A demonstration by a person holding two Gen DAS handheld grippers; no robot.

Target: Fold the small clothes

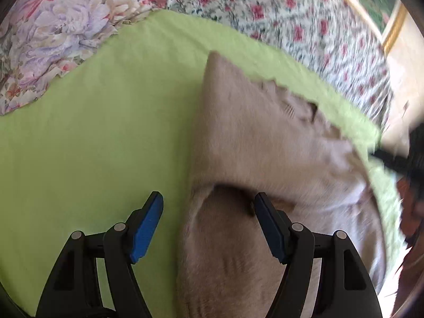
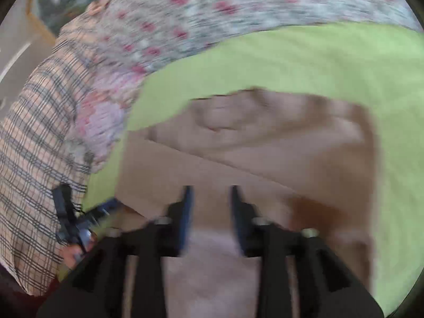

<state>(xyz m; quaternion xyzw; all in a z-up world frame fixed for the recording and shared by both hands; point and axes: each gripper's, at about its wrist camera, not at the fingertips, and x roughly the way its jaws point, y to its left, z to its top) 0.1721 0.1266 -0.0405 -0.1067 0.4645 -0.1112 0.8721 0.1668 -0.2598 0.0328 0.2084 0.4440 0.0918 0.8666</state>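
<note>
A beige garment [image 1: 251, 145] lies partly folded on a lime-green cloth [image 1: 92, 132], one pointed corner towards the flowered bedding. My left gripper [image 1: 209, 202] hovers open over the garment's left edge. Its left blue pad [image 1: 148, 228] is over green cloth and its right pad [image 1: 270, 228] over beige fabric, with nothing pinched. In the blurred right wrist view the garment [image 2: 265, 137] shows a folded layer across its middle. My right gripper [image 2: 211, 192] stands open above its near part, the pads apart and only flat fabric below. The left gripper [image 2: 79, 220] shows at the garment's left edge.
Flowered bedding [image 1: 53, 39] borders the green cloth at the far side and also shows in the right wrist view [image 2: 212, 5]. A person's plaid sleeve [image 2: 31, 159] fills the left. A gold-framed picture [image 1: 392, 31] and pale floor lie beyond the bed.
</note>
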